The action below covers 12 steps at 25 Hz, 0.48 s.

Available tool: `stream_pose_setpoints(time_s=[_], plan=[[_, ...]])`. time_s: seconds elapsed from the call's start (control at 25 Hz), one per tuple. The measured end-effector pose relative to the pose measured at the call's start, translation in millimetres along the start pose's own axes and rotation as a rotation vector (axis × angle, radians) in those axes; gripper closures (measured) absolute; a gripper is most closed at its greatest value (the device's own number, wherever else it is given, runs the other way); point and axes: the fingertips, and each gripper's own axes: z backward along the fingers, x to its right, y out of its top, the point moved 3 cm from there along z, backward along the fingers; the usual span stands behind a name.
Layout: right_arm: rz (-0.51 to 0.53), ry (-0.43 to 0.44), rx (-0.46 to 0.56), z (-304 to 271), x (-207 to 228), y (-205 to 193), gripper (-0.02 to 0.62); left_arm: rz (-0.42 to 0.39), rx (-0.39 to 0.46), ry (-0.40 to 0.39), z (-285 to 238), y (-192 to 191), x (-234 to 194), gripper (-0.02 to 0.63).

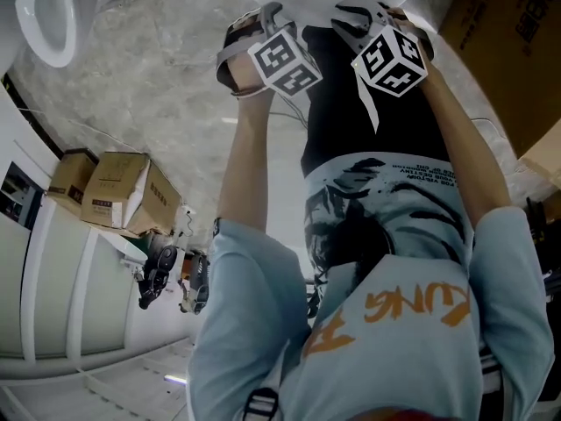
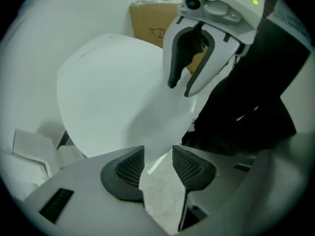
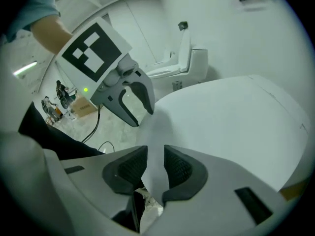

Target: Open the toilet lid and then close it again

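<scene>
The lid lies down on the toilet; I am at its front edge, beginning to open it. My right tongs pinch that edge between narrow jaws. My left tongs stand half open, the edge just between them, ungripped. Next, I judge: close the left, then swing the lid up.

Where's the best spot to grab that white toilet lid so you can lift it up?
Take the toilet lid by its thin front rim, coming from the front. Its top is broad and smooth, so probably only that edge fits between jaws. The right gripper pinches it there; the left gripper is open at the rim.
</scene>
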Motion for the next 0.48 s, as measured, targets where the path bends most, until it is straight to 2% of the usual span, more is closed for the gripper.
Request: stream_pose_setpoints(time_s=[0.08, 0.16, 0.28, 0.4, 0.48], plan=[[-0.043, -0.015, 0.011, 13.9, 5.3, 10.1, 0.480, 0.112, 0.022, -0.011, 13.0, 3.2, -6.3, 0.423], [-0.094, -0.036, 0.040, 29.7, 14.5, 25.8, 0.488, 0.214, 0.069, 0.024, 33.1, 10.2, -22.6, 0.473], [-0.161, -0.069, 0.091, 57.1, 23.5, 52.5, 0.508, 0.321, 0.180, 0.162, 82.0, 22.3, -51.7, 0.554], [-0.176, -0.121, 0.151, 90.1, 34.8, 85.1, 0.529, 0.385, 0.290, 0.323, 136.8, 32.5, -79.4, 0.572], [-0.207, -0.157, 0.197, 115.2, 41.8, 104.7, 0.549, 0.457, 0.358, 0.368, 170.0, 39.0, -88.6, 0.580]])
